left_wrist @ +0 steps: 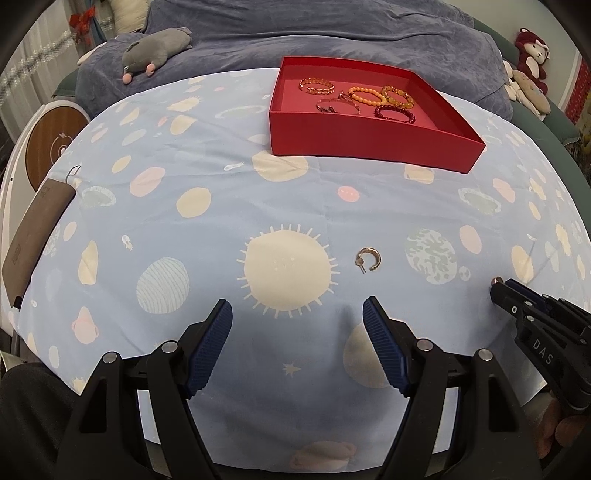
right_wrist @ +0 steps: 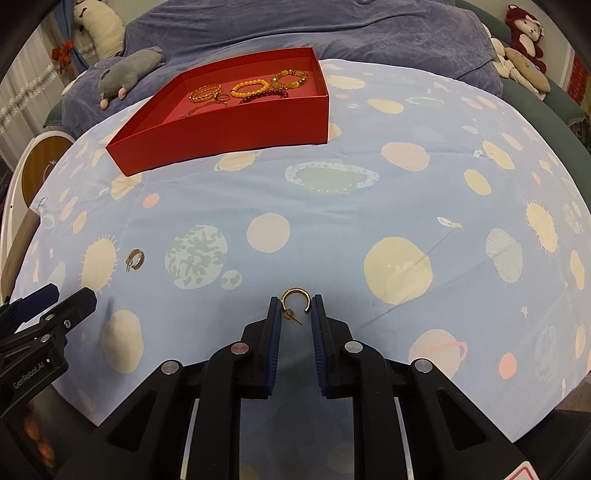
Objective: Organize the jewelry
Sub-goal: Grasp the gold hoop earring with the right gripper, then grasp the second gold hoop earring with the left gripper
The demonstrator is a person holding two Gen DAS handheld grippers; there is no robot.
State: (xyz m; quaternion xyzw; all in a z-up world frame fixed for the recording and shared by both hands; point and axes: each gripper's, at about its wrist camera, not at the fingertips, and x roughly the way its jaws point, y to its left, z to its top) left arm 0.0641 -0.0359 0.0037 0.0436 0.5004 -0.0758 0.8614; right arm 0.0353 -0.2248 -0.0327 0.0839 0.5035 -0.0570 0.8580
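While the left tool (left_wrist: 297,314) gapes wide, one earring (left_wrist: 367,259) lies at its 12 o'clock, the red box (left_wrist: 369,144) beyond. Right view: the right tool (right_wrist: 295,308) brackets another earring (right_wrist: 294,303), jaws narrowed, grip uncertain; its curved hoop could squirt free.

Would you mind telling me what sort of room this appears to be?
Probably a bedroom: a table with a planet-print cloth stands by a bed with a blue-grey blanket, with plush toys around.
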